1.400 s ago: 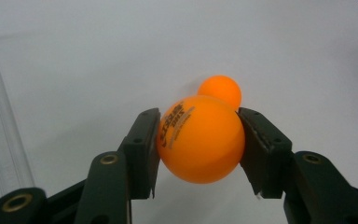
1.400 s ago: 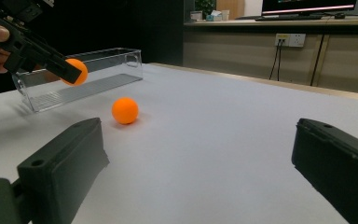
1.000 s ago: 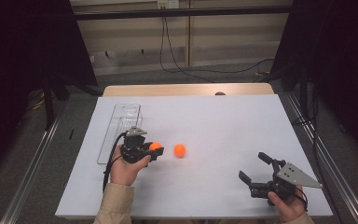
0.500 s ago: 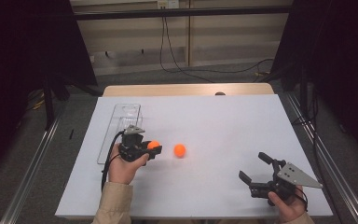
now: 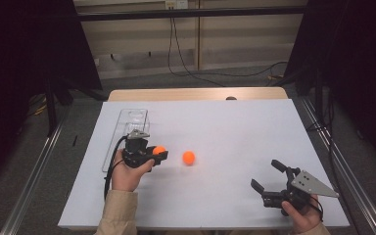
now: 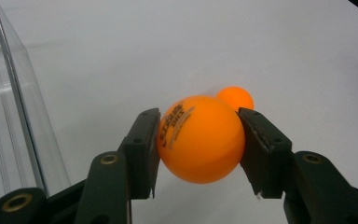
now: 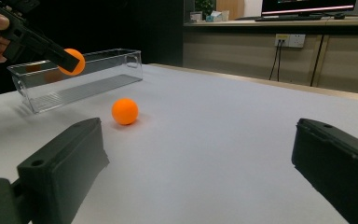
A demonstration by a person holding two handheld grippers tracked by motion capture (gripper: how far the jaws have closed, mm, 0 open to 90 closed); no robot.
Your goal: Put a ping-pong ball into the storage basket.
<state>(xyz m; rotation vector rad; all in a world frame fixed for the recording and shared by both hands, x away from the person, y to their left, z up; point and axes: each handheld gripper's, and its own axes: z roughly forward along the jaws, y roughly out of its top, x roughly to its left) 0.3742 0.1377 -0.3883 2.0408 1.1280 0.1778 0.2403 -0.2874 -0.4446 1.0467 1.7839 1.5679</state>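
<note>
— On the table point(image 5: 235, 122), left of centre, lies the bin point(image 5: 127, 128), a long clear one. Anything in it?

— As far as I can tell, nothing; its floor looks bare through the walls.

— So how far along is the job?

— Judging by the scene, it is putting balls into the bin, and none is in. One ball is picked up, the other waits. Both drops are left.

— Who has the picked-up one?

— The left gripper point(image 5: 157, 153). Its jaws are clamped on the held ball point(image 6: 200, 138), one pad on each side, just beside the bin's near end, on its right, lifted off the cloth.

— And the right gripper point(image 5: 270, 175)?

— Well apart from the bin, toward the near right corner. Its jaws stand wide with nothing between them.

— The loose ball point(image 5: 188, 157)?

— On the table, right of the bin, a little past the held ball, touching neither.
</note>
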